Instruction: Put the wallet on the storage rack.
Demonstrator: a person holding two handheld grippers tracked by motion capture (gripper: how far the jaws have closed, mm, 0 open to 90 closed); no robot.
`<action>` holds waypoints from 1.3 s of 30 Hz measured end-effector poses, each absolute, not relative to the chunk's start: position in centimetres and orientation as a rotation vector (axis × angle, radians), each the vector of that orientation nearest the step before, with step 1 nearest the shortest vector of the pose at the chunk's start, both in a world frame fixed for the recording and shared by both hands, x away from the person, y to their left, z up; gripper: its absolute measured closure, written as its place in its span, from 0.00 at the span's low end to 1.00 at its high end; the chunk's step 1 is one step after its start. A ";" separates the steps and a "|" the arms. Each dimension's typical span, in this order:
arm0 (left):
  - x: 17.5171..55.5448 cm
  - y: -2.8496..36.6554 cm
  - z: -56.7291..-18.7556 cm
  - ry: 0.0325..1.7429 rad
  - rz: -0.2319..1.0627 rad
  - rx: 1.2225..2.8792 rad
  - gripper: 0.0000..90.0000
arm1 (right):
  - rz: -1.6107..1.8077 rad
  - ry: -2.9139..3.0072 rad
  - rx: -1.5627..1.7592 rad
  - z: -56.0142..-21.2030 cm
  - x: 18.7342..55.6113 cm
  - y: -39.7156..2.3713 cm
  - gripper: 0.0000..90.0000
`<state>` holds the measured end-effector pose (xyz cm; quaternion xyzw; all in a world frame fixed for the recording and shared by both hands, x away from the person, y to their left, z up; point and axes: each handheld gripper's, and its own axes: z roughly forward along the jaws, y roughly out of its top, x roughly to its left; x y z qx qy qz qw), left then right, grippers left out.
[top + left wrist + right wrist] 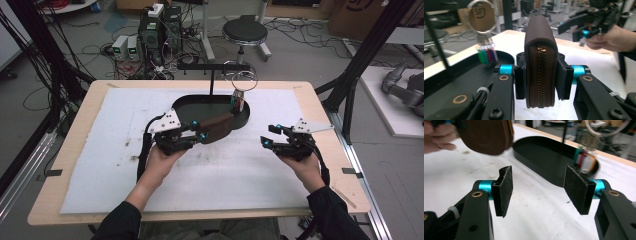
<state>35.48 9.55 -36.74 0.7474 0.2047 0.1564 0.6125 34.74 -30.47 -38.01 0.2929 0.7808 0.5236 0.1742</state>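
A brown zip wallet [218, 127] is clamped between the pads of my left gripper [200, 131], which is shut on it just above the near rim of the black oval tray [186, 103]. In the left gripper view the wallet [540, 45] stands on edge with its zipper facing the camera. A key ring with coloured tags [239, 97] hangs from a black stand [211, 75] over the tray's right end. My right gripper [268, 136] hovers open over the mat to the right of the tray; in its own view the right gripper [544, 187] has nothing between its pads.
A white mat [125, 160] covers most of the wooden table [80, 125]. Black frame posts [350, 95] rise at the table's right side. Beyond the far edge are a stool [245, 32], computers [160, 30] and cables on the floor.
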 end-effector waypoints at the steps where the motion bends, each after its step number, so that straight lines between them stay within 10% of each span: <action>1: 35.6 9.6 -36.7 0.481 0.371 1.723 0.74 | 1.464 2.207 0.847 -38.1 34.8 -30.6 0.46; 39: 43.2 8.2 -38.7 0.785 0.495 1.613 0.74 | 1.298 2.177 0.982 -39.2 36.3 -31.9 0.52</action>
